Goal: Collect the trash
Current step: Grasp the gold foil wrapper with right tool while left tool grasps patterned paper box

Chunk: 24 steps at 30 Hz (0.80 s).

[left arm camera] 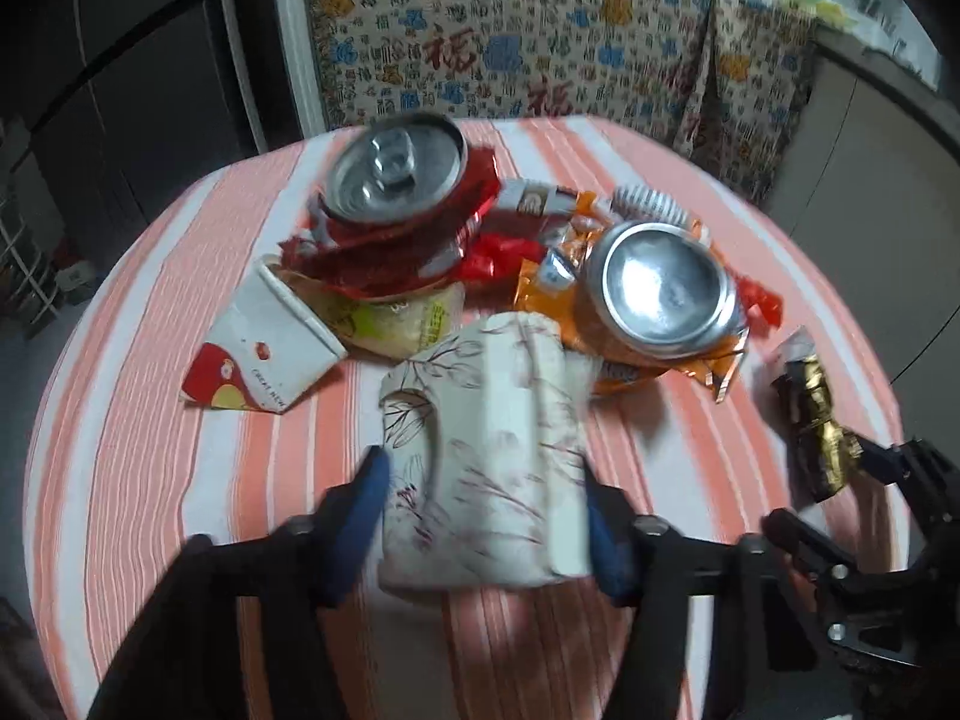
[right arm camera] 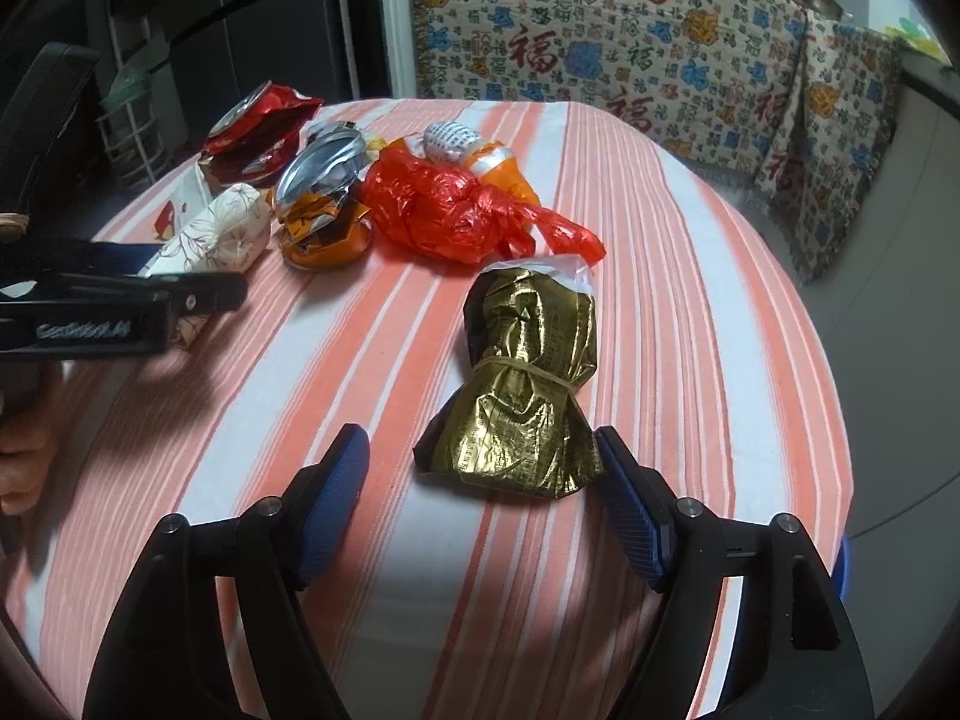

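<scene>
The left gripper has its fingers pressed against both sides of a crumpled floral cup at the near edge of the pile on the striped table. The right gripper is open around a gold foil packet (one finger touches it, the other stands apart). Both pickups seem in hand. Next: squeeze the right fingers onto the packet, then lift both clear of the cans and wrappers.
</scene>
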Each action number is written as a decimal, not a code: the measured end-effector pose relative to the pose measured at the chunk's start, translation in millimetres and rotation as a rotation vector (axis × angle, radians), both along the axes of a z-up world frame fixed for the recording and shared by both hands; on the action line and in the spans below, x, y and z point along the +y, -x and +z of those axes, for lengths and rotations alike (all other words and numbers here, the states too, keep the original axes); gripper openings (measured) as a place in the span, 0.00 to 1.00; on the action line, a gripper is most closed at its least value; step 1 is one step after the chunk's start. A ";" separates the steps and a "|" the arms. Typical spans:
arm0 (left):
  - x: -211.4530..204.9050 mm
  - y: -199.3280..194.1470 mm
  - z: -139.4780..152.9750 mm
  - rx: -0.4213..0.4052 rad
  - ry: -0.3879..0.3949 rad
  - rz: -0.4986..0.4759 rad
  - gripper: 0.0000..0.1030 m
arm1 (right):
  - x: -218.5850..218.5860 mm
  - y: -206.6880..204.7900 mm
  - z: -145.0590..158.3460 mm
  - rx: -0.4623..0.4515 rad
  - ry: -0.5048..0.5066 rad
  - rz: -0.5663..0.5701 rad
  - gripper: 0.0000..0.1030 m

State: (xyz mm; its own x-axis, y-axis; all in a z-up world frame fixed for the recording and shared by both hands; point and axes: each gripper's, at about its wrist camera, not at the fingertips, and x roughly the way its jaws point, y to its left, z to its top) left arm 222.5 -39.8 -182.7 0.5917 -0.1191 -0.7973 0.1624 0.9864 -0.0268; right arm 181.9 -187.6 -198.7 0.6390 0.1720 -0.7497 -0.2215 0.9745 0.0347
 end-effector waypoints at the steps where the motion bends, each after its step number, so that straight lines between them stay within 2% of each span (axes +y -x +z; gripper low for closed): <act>1: 1.7 7.7 4.9 -0.020 -0.016 -0.004 0.41 | 0.3 0.0 -0.1 0.002 0.000 0.005 0.79; 2: 0.0 11.7 9.7 -0.029 -0.036 -0.004 0.40 | 0.9 0.2 -0.3 0.002 0.002 0.007 0.80; 4: 1.7 20.7 16.0 -0.044 -0.025 -0.001 0.39 | 1.6 0.5 -0.4 0.002 0.003 0.008 0.80; 8: 6.5 29.7 16.9 -0.042 -0.007 0.022 0.39 | 1.7 0.6 -0.7 0.002 0.003 0.007 0.81; 15: 1.0 35.2 16.7 -0.063 -0.047 0.035 0.39 | 1.9 0.6 -0.8 0.001 0.003 0.007 0.81; 24: -4.9 48.8 27.7 -0.097 -0.056 0.027 0.38 | 2.6 0.3 -1.1 0.001 0.003 0.007 0.82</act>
State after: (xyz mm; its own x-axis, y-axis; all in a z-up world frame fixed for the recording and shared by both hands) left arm 173.7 -44.7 -155.0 0.6687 -0.0595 -0.7411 0.1353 0.9899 0.0426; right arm 181.7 -185.0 -199.9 0.6369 0.1737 -0.7511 -0.2280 0.9731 0.0318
